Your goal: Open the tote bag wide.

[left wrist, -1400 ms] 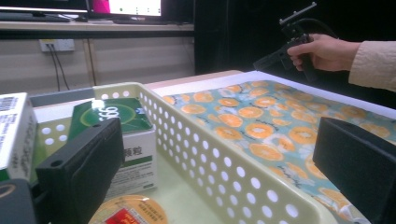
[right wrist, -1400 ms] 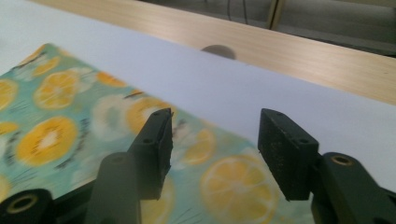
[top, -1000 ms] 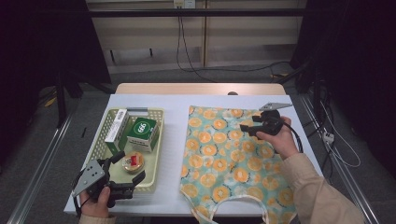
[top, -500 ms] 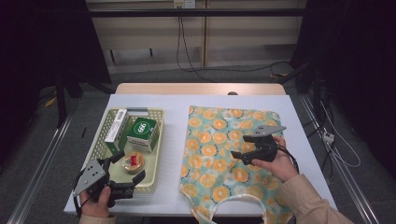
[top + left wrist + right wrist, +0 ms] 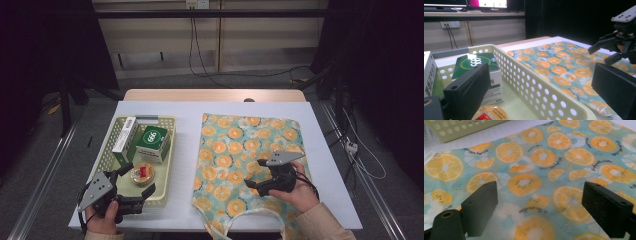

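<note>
In the high view, the orange-print cloth bag (image 5: pixel 245 165) lies flat on the white surface (image 5: pixel 185 115), to the right of the pale green basket (image 5: pixel 167 165). The right gripper (image 5: pixel 256 184) is over the near part of the bag, close to its white handle (image 5: pixel 227 222). Its jaws have just been opening and they stand wide, with nothing between them. The left gripper (image 5: pixel 140 182) is at the near end of the basket, jaws apart, one on each side of a round tin (image 5: pixel 142 174); they do not press on it. A green box (image 5: pixel 152 142) and a white box (image 5: pixel 125 140) lie further in the basket.

In the left gripper view, the open jaws frame the basket wall (image 5: pixel 536 87), with the green box (image 5: pixel 475 63) behind and the bag (image 5: pixel 564 65) to the right.

In the right gripper view, the wide jaws are just above the bag (image 5: pixel 536 167), and they hold nothing.
</note>
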Available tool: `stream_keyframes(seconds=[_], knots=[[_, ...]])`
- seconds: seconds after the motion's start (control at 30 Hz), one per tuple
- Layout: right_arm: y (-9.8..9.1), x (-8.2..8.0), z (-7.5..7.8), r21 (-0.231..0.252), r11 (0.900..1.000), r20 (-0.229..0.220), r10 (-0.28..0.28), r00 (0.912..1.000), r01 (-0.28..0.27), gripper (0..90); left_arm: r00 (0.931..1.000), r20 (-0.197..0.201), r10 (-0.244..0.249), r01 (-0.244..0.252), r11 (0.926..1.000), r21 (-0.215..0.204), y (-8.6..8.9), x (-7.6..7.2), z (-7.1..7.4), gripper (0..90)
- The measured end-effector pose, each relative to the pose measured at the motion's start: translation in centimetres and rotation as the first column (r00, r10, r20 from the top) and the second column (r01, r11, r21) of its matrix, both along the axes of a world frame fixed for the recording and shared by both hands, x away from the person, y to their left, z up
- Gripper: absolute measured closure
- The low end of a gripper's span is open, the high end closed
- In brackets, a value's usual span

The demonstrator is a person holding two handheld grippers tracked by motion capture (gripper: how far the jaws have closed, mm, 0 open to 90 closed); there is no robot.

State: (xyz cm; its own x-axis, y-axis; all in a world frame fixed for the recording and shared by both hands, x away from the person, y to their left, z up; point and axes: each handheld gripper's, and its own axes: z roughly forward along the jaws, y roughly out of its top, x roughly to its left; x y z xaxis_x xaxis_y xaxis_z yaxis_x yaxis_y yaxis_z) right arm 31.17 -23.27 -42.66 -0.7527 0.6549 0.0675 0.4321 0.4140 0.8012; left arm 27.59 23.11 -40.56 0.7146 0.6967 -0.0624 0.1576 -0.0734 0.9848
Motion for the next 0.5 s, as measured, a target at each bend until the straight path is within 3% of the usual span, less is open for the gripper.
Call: stream_keyframes(seconds=[0.4, 0.5], knots=[[1.8, -2.3, -0.8, -0.033, 0.9936, -0.018, 0.108, 0.994, -0.108, 13.8, 1.0, 0.0, -0.004, 0.004, 1.0, 0.008, -0.2, 0.0, 0.0, 2.0], [2.5, -2.9, -1.4, -0.055, 0.9864, -0.016, 0.154, 0.9879, -0.155, 15.1, 1.0, 0.001, -0.007, 0.007, 0.9999, 0.013, -0.3, -0.1, 0.0, 2.0]])
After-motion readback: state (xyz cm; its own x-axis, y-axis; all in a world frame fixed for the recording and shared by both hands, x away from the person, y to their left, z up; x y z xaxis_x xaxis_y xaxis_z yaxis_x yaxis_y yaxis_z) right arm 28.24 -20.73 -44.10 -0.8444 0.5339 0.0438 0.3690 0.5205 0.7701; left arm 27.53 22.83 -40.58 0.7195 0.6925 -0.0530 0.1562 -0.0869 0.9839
